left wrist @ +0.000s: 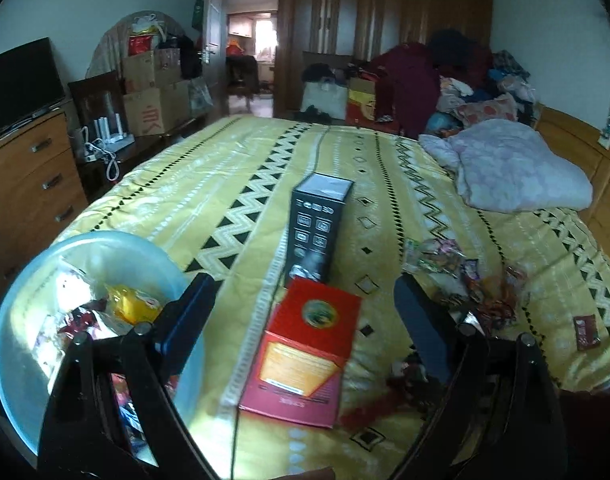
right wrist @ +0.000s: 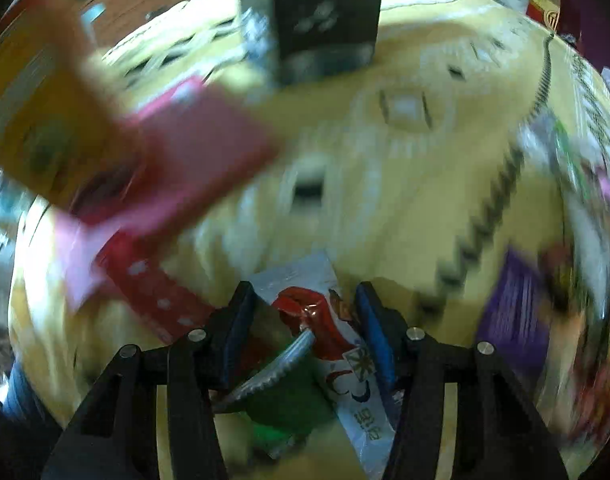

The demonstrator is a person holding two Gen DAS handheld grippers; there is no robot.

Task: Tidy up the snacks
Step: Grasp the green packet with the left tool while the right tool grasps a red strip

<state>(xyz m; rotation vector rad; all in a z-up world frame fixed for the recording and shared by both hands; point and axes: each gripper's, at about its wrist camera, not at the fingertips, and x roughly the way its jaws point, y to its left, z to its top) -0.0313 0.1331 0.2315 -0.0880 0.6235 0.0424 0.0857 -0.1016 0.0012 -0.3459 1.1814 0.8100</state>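
Between the fingers of the right gripper (right wrist: 303, 300) lies a white snack packet (right wrist: 347, 360) on the yellow bedspread (right wrist: 405, 208), its long axis running roughly along the fingers. The jaws straddle it part-open; whether the pads press on it I cannot tell through the blur. This hand is far nearer it than the other. Off to the left, the left gripper (left wrist: 305, 292) hangs spread and empty above a red box (left wrist: 305, 356), beside the blue bowl (left wrist: 13, 344) of snacks.
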